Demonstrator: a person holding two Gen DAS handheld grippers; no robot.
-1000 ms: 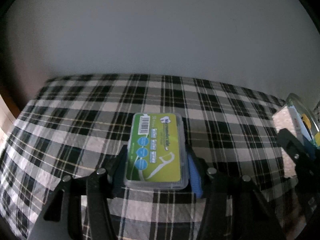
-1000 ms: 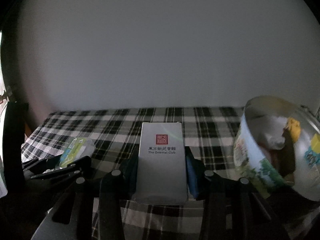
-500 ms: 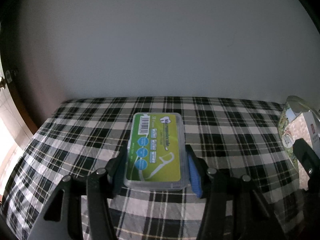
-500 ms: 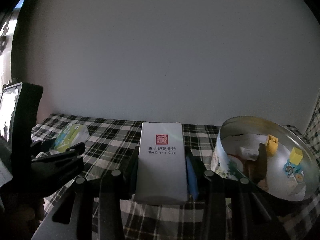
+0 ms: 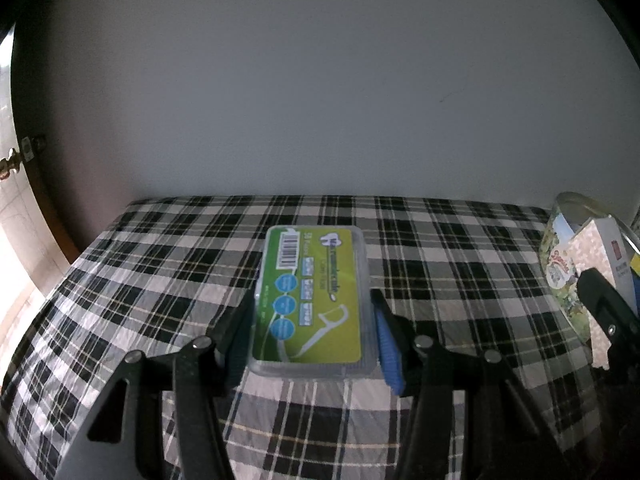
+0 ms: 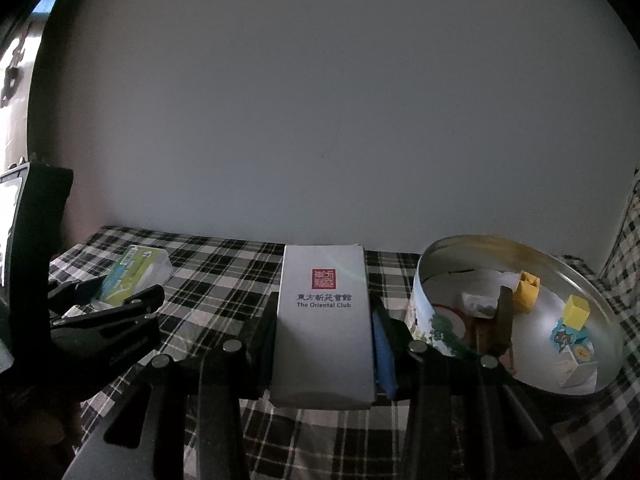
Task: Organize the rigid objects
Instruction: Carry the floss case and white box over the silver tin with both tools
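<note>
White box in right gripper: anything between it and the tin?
Nothing visible. The white box, clamped in the right gripper, sits just left of the open round tin, with only checked cloth between. Blocks occupy the tin's right side.

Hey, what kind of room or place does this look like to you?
Probably a home, a table against a plain wall. It has a checked tablecloth, a round tin of small odds and ends, and household items in the grippers: a floss pick box and a white carton.
</note>
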